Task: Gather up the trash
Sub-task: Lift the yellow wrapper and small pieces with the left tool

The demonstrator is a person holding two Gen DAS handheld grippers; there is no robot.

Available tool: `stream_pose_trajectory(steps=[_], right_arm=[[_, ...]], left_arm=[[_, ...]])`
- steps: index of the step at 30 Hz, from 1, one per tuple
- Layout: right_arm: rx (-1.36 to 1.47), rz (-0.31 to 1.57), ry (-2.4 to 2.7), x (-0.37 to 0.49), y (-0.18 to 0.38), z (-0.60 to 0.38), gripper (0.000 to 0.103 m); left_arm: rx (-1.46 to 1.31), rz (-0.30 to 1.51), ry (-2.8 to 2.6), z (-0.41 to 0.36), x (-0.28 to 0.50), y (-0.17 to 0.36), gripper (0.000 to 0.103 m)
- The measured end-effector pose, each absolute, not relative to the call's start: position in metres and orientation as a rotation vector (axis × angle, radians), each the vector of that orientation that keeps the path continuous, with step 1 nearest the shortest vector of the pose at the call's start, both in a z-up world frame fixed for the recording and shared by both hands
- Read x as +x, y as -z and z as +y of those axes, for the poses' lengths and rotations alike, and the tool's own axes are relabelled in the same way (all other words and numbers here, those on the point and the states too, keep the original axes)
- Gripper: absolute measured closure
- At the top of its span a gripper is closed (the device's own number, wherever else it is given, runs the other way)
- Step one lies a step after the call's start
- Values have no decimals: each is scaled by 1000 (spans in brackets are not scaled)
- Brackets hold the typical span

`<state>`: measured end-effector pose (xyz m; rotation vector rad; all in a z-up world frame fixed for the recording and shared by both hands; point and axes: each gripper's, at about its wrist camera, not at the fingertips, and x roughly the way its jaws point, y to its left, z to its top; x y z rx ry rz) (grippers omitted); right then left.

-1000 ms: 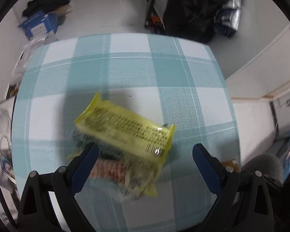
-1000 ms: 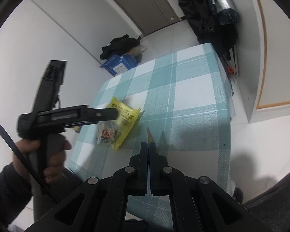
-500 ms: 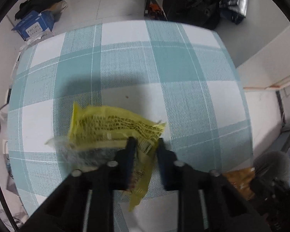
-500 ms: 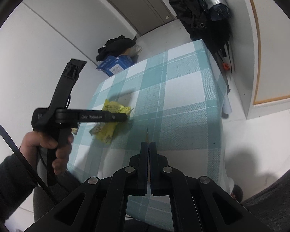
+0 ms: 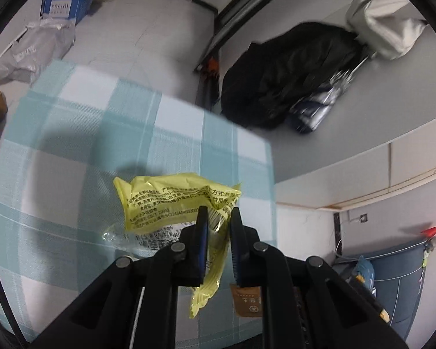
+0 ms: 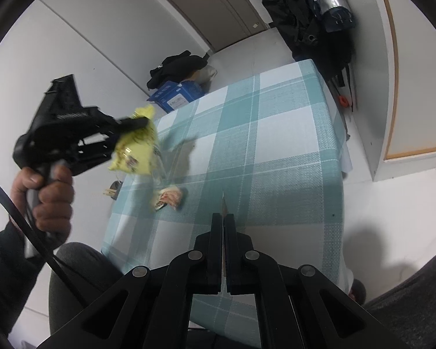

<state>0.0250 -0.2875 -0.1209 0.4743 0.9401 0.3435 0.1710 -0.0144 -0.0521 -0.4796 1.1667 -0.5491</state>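
Yellow wrapper (image 5: 174, 200) now off tablecloth (image 5: 72, 133)

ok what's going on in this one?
Trash pickup off a table with a teal checked tablecloth. The left gripper is clamped on a yellow snack wrapper and holds it in the air above the cloth. The right gripper is shut on a thin stick-like scrap, too small to identify. One small orange-and-white wrapper lies on the cloth near its edge.
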Motion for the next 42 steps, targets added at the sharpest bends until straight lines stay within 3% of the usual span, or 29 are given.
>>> stream_pose_trajectory(steps=[17,25,42], right_arm=[[443,932,-342,28,117,-273,102],[420,938,-335,25,116,-264,102],[463,959,-326,24,112,-264,102]], left_arm=[[-840,1052,633,72,160,37,94],[-1013,1098,606,96,158,57,94],[-1032,1229,543,108,142,67,94]])
